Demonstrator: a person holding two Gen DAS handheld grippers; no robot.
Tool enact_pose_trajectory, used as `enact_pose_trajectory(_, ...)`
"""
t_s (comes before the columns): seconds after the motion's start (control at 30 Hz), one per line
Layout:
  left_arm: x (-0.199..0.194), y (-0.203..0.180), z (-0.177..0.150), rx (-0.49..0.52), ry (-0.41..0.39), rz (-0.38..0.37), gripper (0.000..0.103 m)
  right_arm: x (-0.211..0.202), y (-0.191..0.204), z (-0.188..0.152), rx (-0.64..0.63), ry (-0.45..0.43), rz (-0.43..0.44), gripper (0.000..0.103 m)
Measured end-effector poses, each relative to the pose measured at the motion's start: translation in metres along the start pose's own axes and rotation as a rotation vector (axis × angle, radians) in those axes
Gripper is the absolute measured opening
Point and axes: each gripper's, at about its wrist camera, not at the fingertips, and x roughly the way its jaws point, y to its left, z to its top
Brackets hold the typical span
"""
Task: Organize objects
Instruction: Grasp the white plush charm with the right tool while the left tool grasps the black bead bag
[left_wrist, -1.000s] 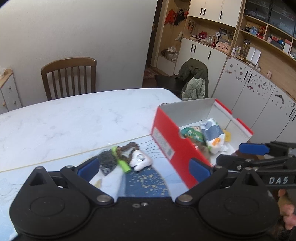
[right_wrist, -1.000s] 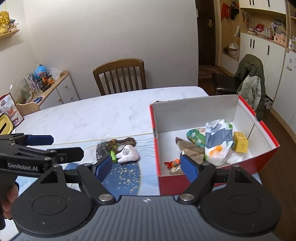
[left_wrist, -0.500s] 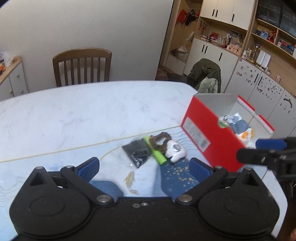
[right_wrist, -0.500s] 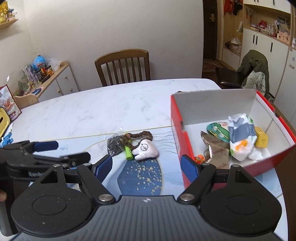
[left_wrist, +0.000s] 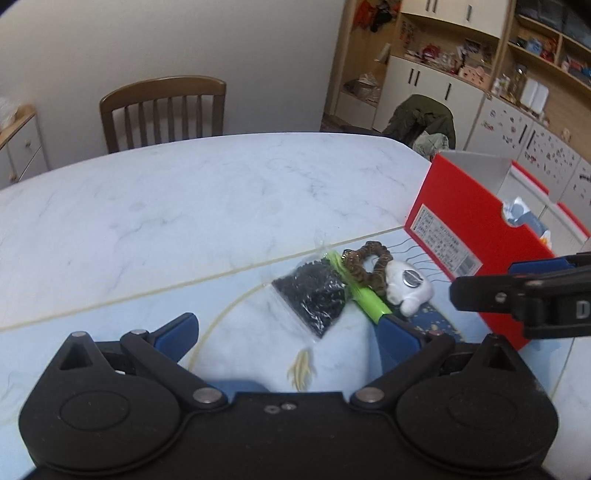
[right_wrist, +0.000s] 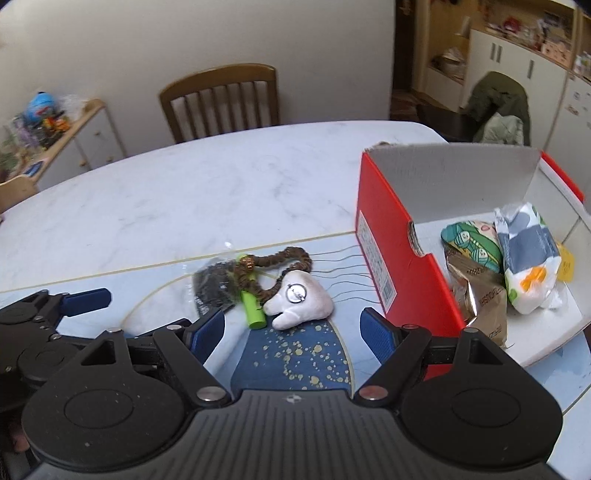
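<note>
A small heap lies on the table mat: a clear bag of black bits (left_wrist: 312, 295) (right_wrist: 212, 286), a green tube (left_wrist: 364, 295) (right_wrist: 252, 312), a brown scrunchie (left_wrist: 369, 264) (right_wrist: 277, 262) and a white tooth-shaped toy (left_wrist: 408, 286) (right_wrist: 299, 301). To its right stands a red box (left_wrist: 476, 236) (right_wrist: 395, 236) holding several snack packets (right_wrist: 524, 251). My left gripper (left_wrist: 286, 328) is open just short of the bag, nothing between its fingers. My right gripper (right_wrist: 293, 326) is open in front of the white toy, beside the box's left wall.
The white marble table (left_wrist: 184, 203) stretches behind the heap. A wooden chair (right_wrist: 221, 101) stands at its far side. A low cabinet with toys (right_wrist: 55, 125) is at the back left, and a jacket-draped chair (right_wrist: 498, 107) with cupboards at the back right.
Both grippers have swung left, away from the box and toward the heap, which now sits closer and more centred. Both stay open and nothing on the table has moved.
</note>
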Motion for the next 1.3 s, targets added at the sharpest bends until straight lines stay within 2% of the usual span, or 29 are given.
enact_pose_trajectory(0.27, 0.03, 0.0, 0.007, 0.078, 0.011, -0.015, 0.102, 0.038, -0.001, 0.004, 0.071, 0.026, -0.077, 0.072)
enact_pose_trajectory(0.33, 0.035, -0.001, 0.009, 0.082, 0.007, -0.022, 0.102, 0.048, -0.003, 0.005, 0.085, 0.046, -0.079, 0.068)
enact_pose_trajectory(0.67, 0.057, -0.001, 0.015, 0.138, 0.014, -0.067, 0.097, 0.077, -0.006, 0.006, 0.094, 0.085, -0.062, 0.061)
enact_pose_trajectory(0.87, 0.068, 0.0, 0.016, 0.172, 0.021, -0.095, 0.086, 0.084, -0.007, 0.008, 0.098, 0.085, -0.031, 0.056)
enact_pose_trajectory(0.93, 0.069, -0.001, 0.016, 0.181, 0.016, -0.095, 0.083, 0.085, -0.006, 0.009, 0.092, 0.083, -0.016, 0.05)
enact_pose_trajectory(1.07, 0.067, -0.004, 0.015, 0.204, 0.007, -0.089, 0.07, 0.086, -0.003, 0.012, 0.083, 0.084, 0.008, 0.038)
enact_pose_trajectory(1.3, 0.063, -0.007, 0.016, 0.202, 0.007, -0.084, 0.05, 0.08, -0.003, 0.012, 0.087, 0.072, 0.01, 0.032)
